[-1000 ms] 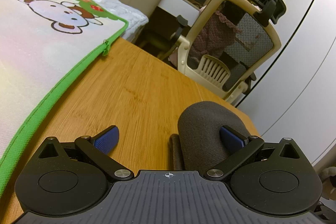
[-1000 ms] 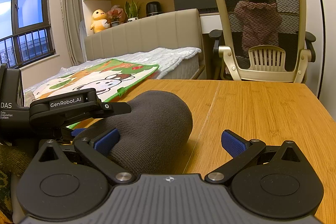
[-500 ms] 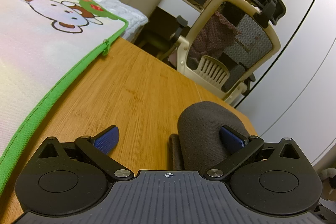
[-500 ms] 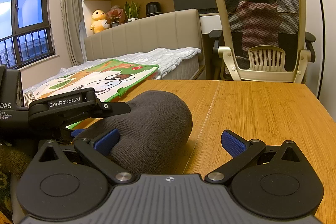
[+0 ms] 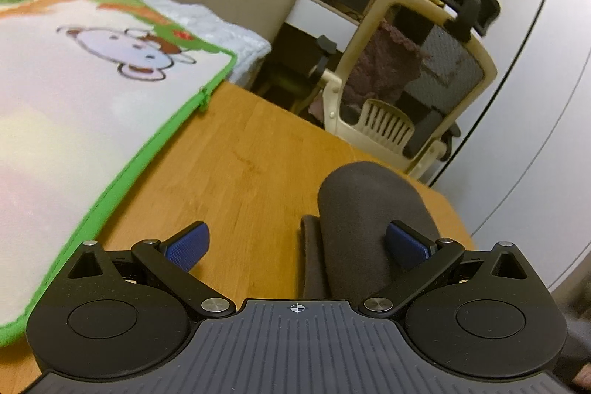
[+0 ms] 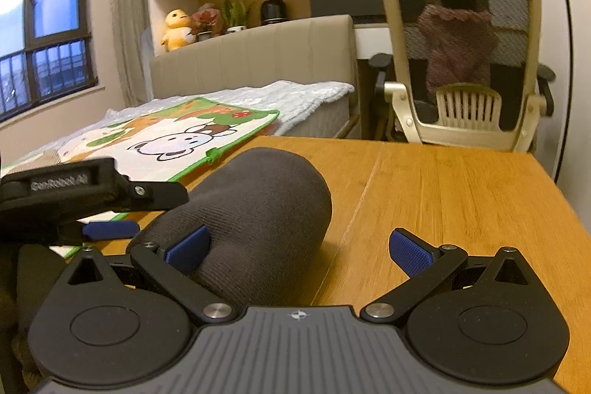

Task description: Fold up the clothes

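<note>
A wooden table (image 6: 443,194) carries everything; beyond its far edge stands a mesh-backed office chair (image 6: 461,61) with a reddish garment draped inside it, and to the left lies a bed (image 6: 295,95) with a beige padded headboard; a cartoon-printed mat with a green border (image 5: 74,106) overlaps the table's left edge and blocks the view of what lies beneath it; a yellow plush toy (image 6: 177,28) sits on the shelf behind the headboard. The dark grey folded garment (image 6: 258,209), rolled into a rounded bundle, rests on the table towards its near edge, between the two tools. The left gripper (image 5: 295,246) has its blue pads spread wide, the right-hand pad touching the bundle's side and the other over bare wood; the right gripper (image 6: 299,248) is likewise spread wide, its left-hand pad against the bundle, its other pad over bare wood.
</note>
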